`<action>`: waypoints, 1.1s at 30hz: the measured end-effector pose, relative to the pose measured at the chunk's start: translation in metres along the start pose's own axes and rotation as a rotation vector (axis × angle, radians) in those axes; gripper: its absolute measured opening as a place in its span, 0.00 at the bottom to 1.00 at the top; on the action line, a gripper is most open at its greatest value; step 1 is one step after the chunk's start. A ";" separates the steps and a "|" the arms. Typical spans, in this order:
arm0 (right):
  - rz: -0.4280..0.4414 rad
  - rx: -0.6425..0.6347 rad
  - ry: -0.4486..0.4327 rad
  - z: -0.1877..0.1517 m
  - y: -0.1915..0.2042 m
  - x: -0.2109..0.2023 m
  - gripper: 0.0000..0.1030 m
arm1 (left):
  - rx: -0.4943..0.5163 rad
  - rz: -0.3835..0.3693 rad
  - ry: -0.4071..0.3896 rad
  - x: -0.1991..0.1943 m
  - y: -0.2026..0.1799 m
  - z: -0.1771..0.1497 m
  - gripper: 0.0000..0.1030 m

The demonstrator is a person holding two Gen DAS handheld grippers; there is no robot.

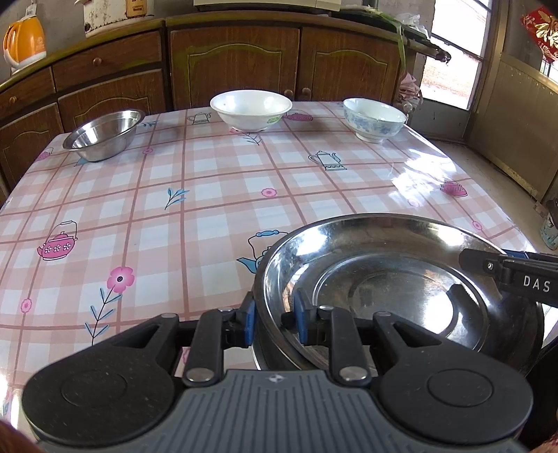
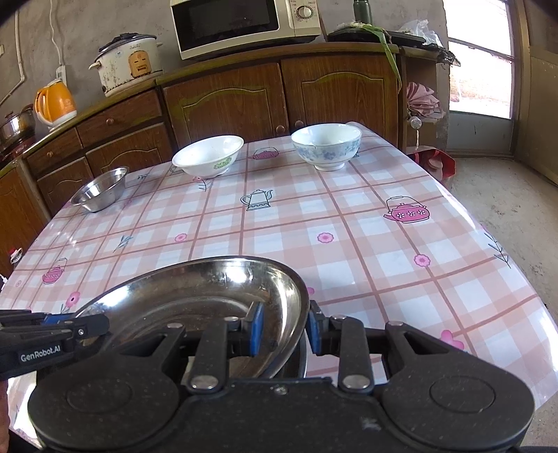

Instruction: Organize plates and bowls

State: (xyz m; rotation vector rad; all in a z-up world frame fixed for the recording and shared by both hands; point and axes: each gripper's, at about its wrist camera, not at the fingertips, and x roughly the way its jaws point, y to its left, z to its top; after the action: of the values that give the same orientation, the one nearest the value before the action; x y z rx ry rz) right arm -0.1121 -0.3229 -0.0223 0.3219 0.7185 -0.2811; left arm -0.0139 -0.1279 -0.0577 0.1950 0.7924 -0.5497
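A wide steel plate (image 1: 401, 278) hangs low over the near part of the checked table (image 1: 209, 195), held from both sides. My left gripper (image 1: 275, 322) is shut on its left rim, one blue pad outside and one inside. My right gripper (image 2: 284, 331) is shut on the right rim of the same plate (image 2: 195, 296). A second steel dish (image 2: 296, 359) shows just beneath it. Along the far edge stand a small steel bowl (image 1: 103, 136), a white bowl (image 1: 251, 109) and a blue-flowered bowl (image 1: 375, 118).
Brown cabinets (image 2: 223, 104) run behind the table, carrying an orange kettle (image 2: 55, 102), a rice cooker (image 2: 129, 62) and a microwave (image 2: 244, 24). Bare floor (image 2: 505, 195) and a door lie to the right of the table's edge.
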 end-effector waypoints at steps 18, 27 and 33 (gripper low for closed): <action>-0.026 -0.028 0.050 -0.006 0.002 0.008 0.41 | 0.001 -0.010 0.016 0.003 -0.002 -0.005 0.24; -0.029 -0.038 0.051 -0.006 0.002 0.006 0.44 | 0.010 -0.012 0.003 0.003 -0.003 -0.008 0.28; -0.029 -0.043 0.054 -0.007 0.002 0.005 0.49 | 0.006 -0.011 0.003 0.002 -0.002 -0.008 0.29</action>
State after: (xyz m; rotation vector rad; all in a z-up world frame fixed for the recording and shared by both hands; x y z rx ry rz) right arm -0.1120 -0.3193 -0.0305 0.2791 0.7822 -0.2852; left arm -0.0186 -0.1277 -0.0647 0.1967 0.7950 -0.5621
